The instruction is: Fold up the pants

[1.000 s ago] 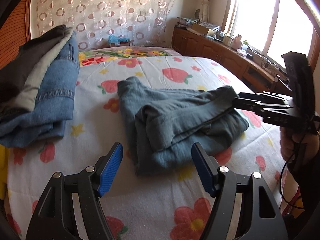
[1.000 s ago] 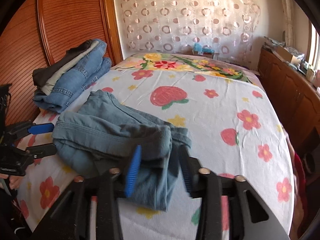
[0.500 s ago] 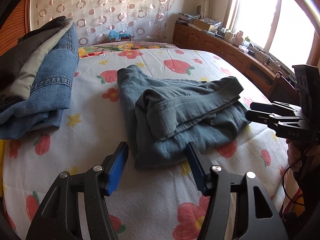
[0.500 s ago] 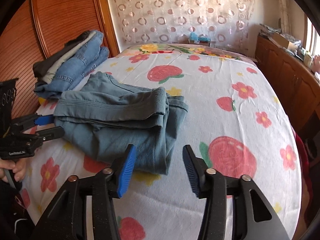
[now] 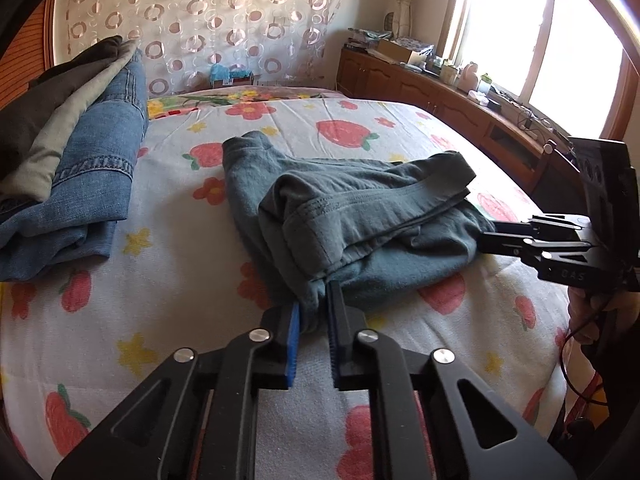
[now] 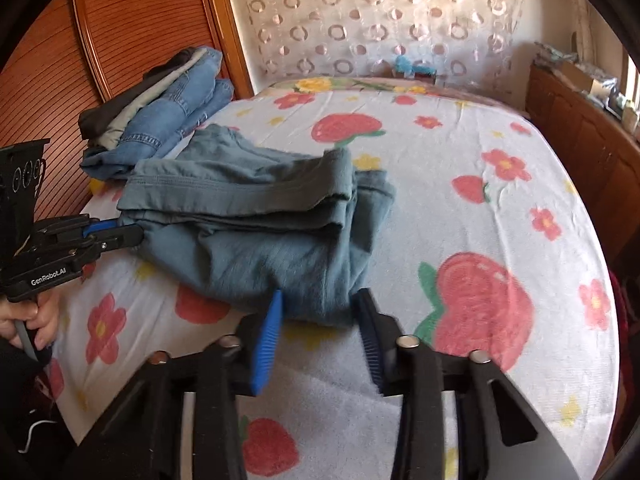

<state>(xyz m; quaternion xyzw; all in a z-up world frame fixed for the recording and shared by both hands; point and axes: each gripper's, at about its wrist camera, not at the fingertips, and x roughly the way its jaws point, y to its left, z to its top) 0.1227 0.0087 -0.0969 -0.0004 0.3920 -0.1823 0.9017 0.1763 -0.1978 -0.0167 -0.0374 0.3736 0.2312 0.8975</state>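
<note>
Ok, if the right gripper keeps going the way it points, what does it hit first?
The near edge of the teal pants, already between the right gripper, whose jaws have just been closing. Contact is unclear.

Both cameras sit low over the white bed sheet printed with red strawberries and flowers (image 5: 168,248), each looking forward and down along its own black fingers. The left wrist view faces the crumpled blue-grey cotton pants (image 5: 360,216) from close at their near corner, with the bright window beyond them. The right wrist view faces the same pants (image 6: 256,224) from close at another edge, toward the ribbed brown wooden headboard (image 6: 132,32). Both views share the pants, the sheet and the stacked blue denim jeans (image 5: 96,168) (image 6: 180,116).
</note>
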